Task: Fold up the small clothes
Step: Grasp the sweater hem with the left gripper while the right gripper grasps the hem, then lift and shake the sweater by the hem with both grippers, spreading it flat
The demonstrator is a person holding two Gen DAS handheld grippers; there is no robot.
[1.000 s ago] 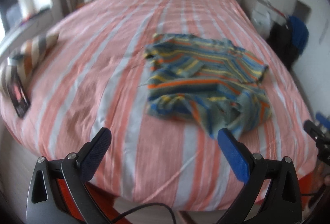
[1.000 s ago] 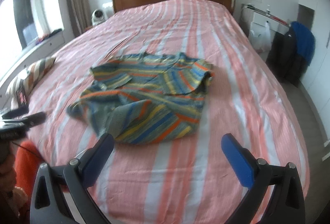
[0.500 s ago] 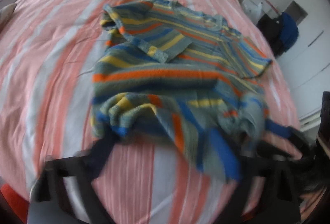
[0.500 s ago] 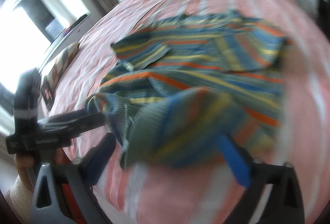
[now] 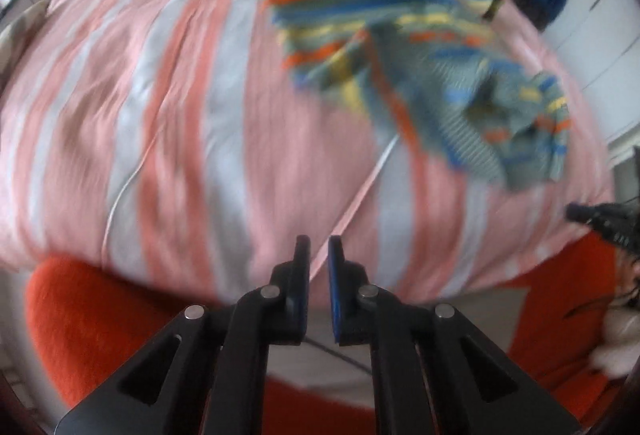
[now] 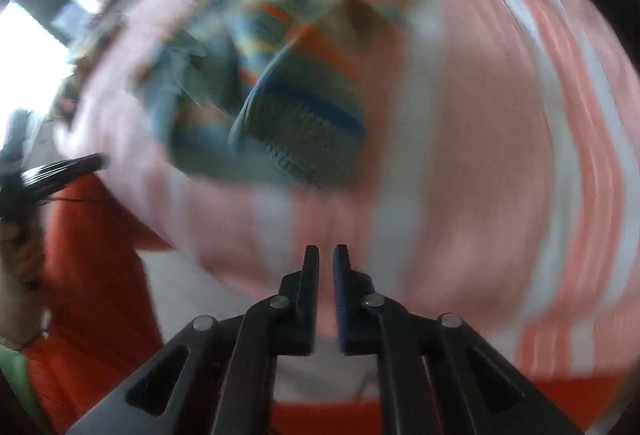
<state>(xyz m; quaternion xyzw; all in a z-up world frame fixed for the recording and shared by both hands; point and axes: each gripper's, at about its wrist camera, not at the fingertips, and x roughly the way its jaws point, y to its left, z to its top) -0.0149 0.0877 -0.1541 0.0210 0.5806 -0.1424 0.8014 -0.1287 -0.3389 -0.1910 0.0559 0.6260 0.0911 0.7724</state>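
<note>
**Both grippers nearly closed, striped top rumpled on the bed**

The left gripper [image 5: 319,241] has its black, blue-padded fingers [image 5: 301,275] drawn almost together, only a narrow slit between them, and nothing is caught there. It sits at the near edge of the bed with the pink-and-white striped sheet [image 5: 168,107], above an orange-red cloth [image 5: 92,319] at the bottom of the view.

The small knitted top with blue, orange, yellow and grey-green stripes [image 5: 404,47] lies crumpled on the sheet, well apart from these fingers, up and to the right, one bunched end trailing towards the bed's right edge.

The right gripper [image 6: 326,249] looks the same: fingers [image 6: 311,275] close together with a thin gap, holding nothing. Its view is heavily blurred, but the striped top [image 6: 280,107] shows as a heap on the sheet [image 6: 480,155], up and to the left of the fingers, not touching them.
</note>
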